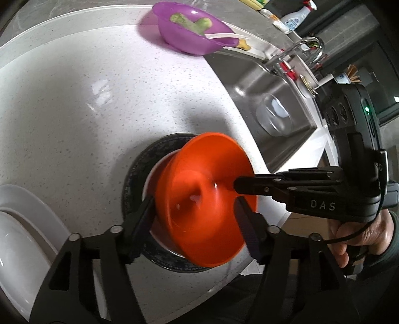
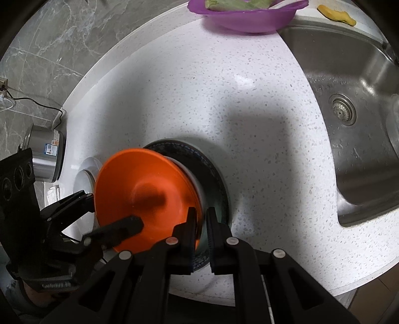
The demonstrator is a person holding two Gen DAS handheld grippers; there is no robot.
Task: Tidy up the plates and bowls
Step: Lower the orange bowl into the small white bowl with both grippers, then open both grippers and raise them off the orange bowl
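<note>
An orange plastic bowl [image 1: 204,199] [image 2: 139,189] is tilted on its side over a white bowl [image 1: 154,169] [image 2: 195,183], which sits on a dark patterned plate [image 1: 134,159] [image 2: 212,169] on the white speckled counter. My right gripper [image 2: 202,210] [image 1: 237,185] is shut on the orange bowl's rim at its right side. My left gripper [image 1: 193,202] [image 2: 114,206] is open. One of its fingers is inside the orange bowl and the other outside, and its pads stand apart from the wall.
A purple bowl [image 1: 189,32] [image 2: 244,17] with green vegetables stands at the back of the counter. The steel sink [image 1: 274,139] [image 2: 361,149] on the right holds a clear glass bowl [image 1: 274,117]. A white plate [image 1: 25,224] lies at the left, near a steel pot [image 2: 47,154].
</note>
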